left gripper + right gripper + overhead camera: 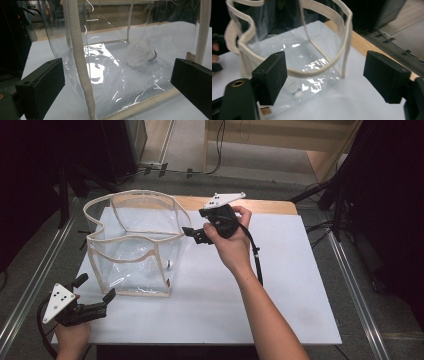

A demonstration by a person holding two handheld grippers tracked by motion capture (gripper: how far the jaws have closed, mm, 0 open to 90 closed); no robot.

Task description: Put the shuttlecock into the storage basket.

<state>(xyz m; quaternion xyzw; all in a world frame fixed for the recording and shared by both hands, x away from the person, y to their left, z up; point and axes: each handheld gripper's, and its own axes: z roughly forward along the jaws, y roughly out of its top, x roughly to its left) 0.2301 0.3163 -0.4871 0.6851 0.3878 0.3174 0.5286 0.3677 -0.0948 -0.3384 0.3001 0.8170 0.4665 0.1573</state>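
A clear plastic bag (132, 240) with cream fabric trim stands open on the white tabletop (280, 285). A white shuttlecock (169, 264) lies inside on the bottom, near the bag's right wall. My right gripper (193, 234) hovers just right of the bag's upper rim, jaws open and holding nothing. The right gripper view looks past those jaws (328, 75) at the bag's rim (312, 72) from above. My left gripper (95, 288) rests open near the front left corner, short of the bag. Through its jaws (117, 82) I see a bag corner seam (82, 75) and the shuttlecock (141, 53).
The white board sits on a wooden table whose back edge (260, 205) shows behind the right hand. Metal rails (350, 285) run along both sides. Dark stands and cables (330, 190) stand on the floor beyond the table.
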